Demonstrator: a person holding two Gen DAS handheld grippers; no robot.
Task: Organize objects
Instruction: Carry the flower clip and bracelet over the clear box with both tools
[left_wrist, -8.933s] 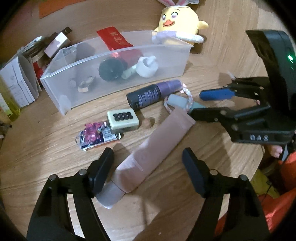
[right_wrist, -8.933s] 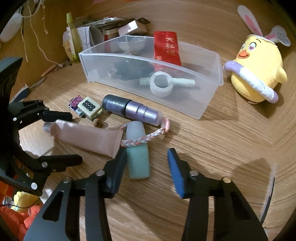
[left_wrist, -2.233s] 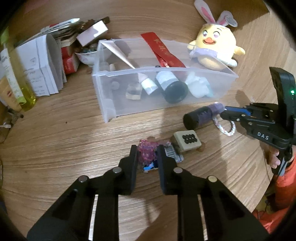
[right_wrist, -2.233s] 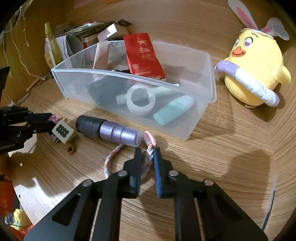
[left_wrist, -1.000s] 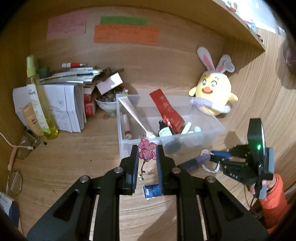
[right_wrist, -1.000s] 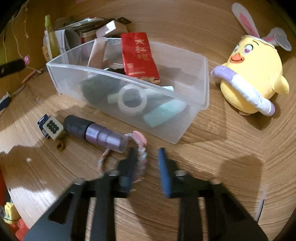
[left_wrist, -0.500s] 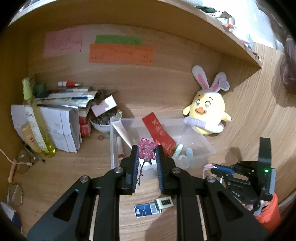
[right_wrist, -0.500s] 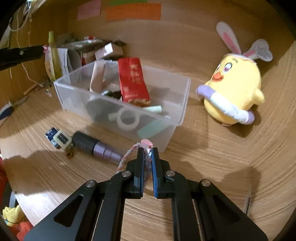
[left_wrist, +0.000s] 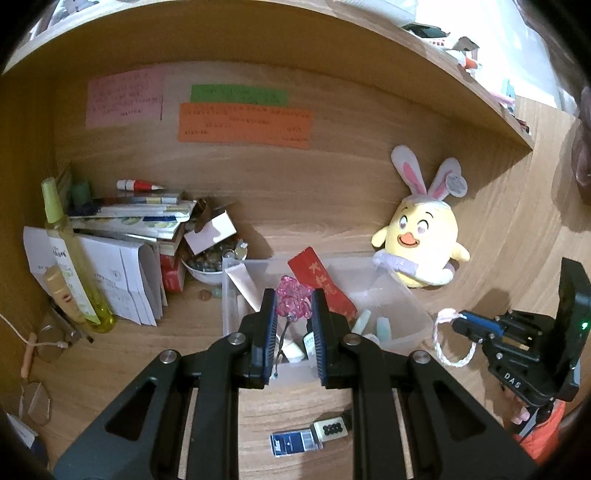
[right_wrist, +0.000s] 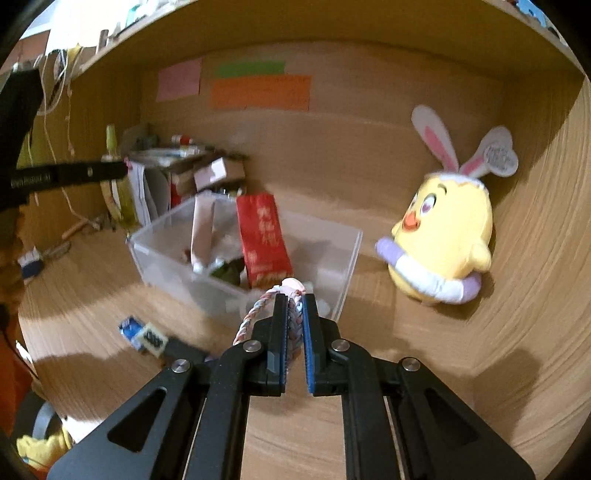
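Observation:
My left gripper (left_wrist: 293, 301) is shut on a pink crystal flower charm (left_wrist: 291, 300), held in the air in front of the clear plastic bin (left_wrist: 413, 302). A thin stem hangs down from the charm between the jaws. My right gripper (right_wrist: 294, 301) is shut on a braided pink-and-white bracelet (right_wrist: 258, 308), lifted off the desk just before the bin (right_wrist: 347, 273). In the left wrist view the right gripper (left_wrist: 458, 319) shows at the right with the bracelet (left_wrist: 448, 347) dangling from it. The bin holds a red envelope (right_wrist: 262, 238), a tube and small bottles.
A yellow plush chick (left_wrist: 421, 240) sits right of the bin. A blue card with a small cream block (left_wrist: 330, 430) lies on the desk near me, and a dark bottle (right_wrist: 184, 350) beside it. Papers, a yellow spray bottle (left_wrist: 70, 254) and a bowl crowd the back left.
Both grippers have risen from the desk with their objects. The bracelet left the wood and now hangs free. The views tilted up, showing the back wall and its sticky notes.

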